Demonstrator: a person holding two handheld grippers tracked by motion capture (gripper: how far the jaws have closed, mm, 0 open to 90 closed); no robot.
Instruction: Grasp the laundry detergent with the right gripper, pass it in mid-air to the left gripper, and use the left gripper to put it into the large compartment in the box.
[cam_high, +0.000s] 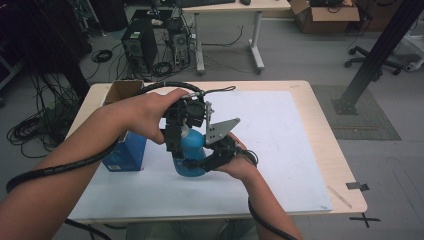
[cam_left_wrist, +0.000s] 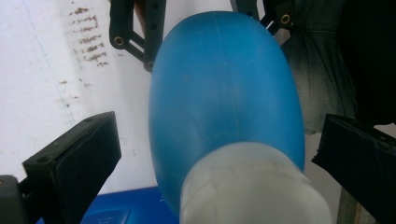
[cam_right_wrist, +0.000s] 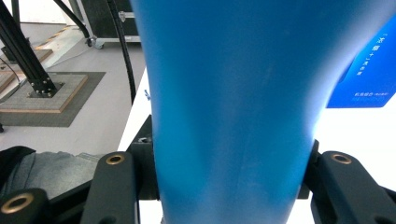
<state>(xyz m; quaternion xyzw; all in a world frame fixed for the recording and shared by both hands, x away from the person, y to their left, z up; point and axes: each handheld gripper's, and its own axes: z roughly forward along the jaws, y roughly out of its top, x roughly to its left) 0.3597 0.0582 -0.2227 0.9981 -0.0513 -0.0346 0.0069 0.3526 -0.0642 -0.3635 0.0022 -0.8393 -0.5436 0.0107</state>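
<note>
A blue plastic bottle (cam_high: 194, 150) with a white cap (cam_left_wrist: 252, 186) stands on the white mat at the middle of the table. My right gripper (cam_high: 196, 163) comes in from the near side and is shut on the bottle's lower body (cam_right_wrist: 229, 93), one jaw pressed against each flank. My left gripper (cam_high: 183, 134) hangs over the bottle's top and points down. In the left gripper view its two black pads (cam_left_wrist: 74, 163) stand wide on either side of the cap and the bottle (cam_left_wrist: 224, 93) and touch neither. Beyond the bottle there, the right gripper's black links (cam_left_wrist: 135, 37) show.
A blue carton (cam_high: 125, 150) with an open cardboard top stands just left of the bottle, under my left forearm. The white mat (cam_high: 280, 140) covers most of the wooden table (cam_high: 345, 175). Computers, cables and a desk are on the floor beyond the far edge.
</note>
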